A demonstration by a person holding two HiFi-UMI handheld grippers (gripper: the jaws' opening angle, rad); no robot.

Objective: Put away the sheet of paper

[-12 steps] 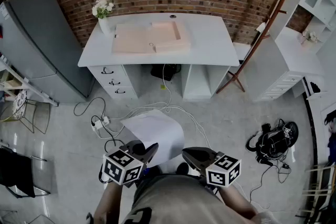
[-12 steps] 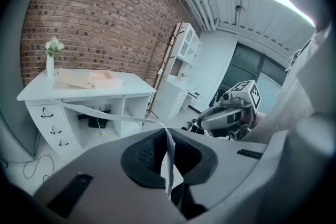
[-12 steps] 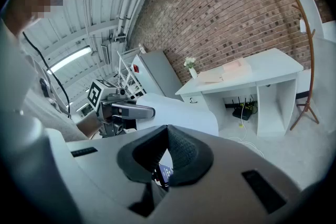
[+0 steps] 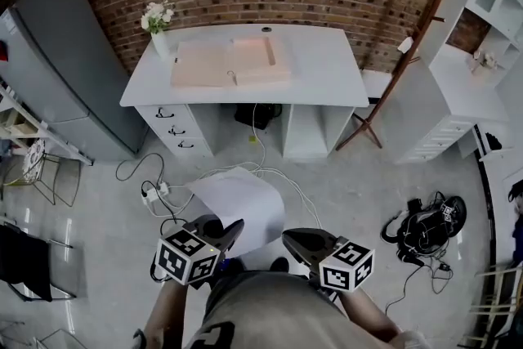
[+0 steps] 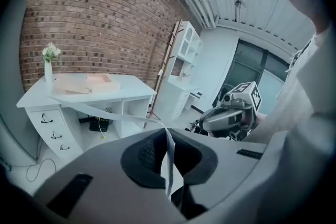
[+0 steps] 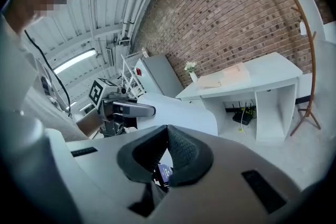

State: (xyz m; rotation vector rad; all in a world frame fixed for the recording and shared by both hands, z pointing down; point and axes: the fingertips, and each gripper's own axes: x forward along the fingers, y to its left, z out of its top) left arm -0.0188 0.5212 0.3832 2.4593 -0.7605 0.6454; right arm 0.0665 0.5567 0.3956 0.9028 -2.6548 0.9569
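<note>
A white sheet of paper (image 4: pixel 237 202) hangs in the air over the floor, bowed upward. My left gripper (image 4: pixel 232 228) is shut on its near edge. In the left gripper view the sheet (image 5: pixel 169 157) stands edge-on between the closed pads and curves away to the left. My right gripper (image 4: pixel 289 239) is beside it, shut with nothing between its tips, and is apart from the paper. From the right gripper view (image 6: pixel 167 129) the sheet (image 6: pixel 181 111) shows behind the left gripper (image 6: pixel 134 109). An open pink folder (image 4: pixel 229 61) lies on the white desk (image 4: pixel 327 65) ahead.
A vase of white flowers (image 4: pixel 157 22) stands at the desk's left corner. A grey cabinet (image 4: pixel 57 61) is at the left; a wooden coat rack (image 4: pixel 413 45) and white shelves are at the right. Cables and a power strip (image 4: pixel 155 192) and a black bag (image 4: pixel 425 229) lie on the floor.
Almost nothing: both grippers and the paper keep the same pose, and the view has shifted only slightly toward the desk.
</note>
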